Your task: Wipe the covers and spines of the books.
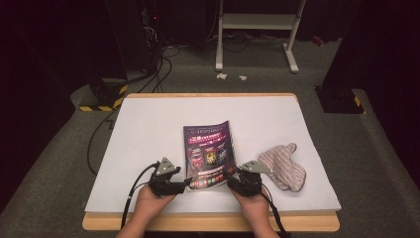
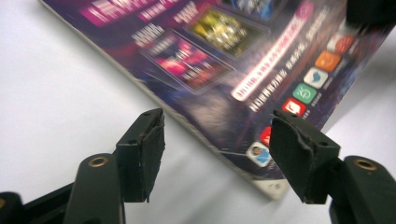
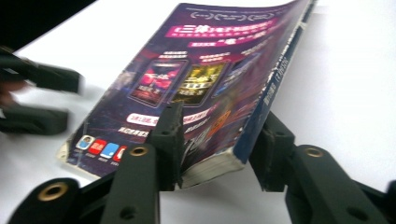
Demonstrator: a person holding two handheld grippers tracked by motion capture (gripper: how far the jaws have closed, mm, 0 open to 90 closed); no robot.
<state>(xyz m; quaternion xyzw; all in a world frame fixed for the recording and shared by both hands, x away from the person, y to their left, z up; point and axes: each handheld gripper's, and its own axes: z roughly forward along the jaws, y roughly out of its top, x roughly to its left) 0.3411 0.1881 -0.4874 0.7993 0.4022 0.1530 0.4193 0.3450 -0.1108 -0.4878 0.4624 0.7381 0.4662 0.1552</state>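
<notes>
A purple magazine (image 1: 209,155) lies near the middle of the white-topped counter (image 1: 148,129), its long side running from near to far and its glossy cover facing up. A striped oven mitt (image 1: 284,166) rests on the counter to the right of it, apart from the magazine.

The person's two hands come in from the near edge, one at each near corner of the magazine. The left tongs (image 1: 187,181) sit at the magazine's near left corner. In the left gripper view, the left tongs (image 2: 217,154) stand wide open, with the corner of the magazine (image 2: 243,70) lying between and just beyond the jaws, touching neither as far as can be seen.

The right tongs (image 1: 230,174) are at the near right corner. In the right gripper view, the right tongs (image 3: 219,142) straddle the magazine's (image 3: 196,79) spine edge, one jaw on the cover and the other against the spine side, so they appear to be gripping it. That near right corner looks lifted a little off the counter. The left tongs (image 3: 60,100) show blurred at the left of that view.
</notes>
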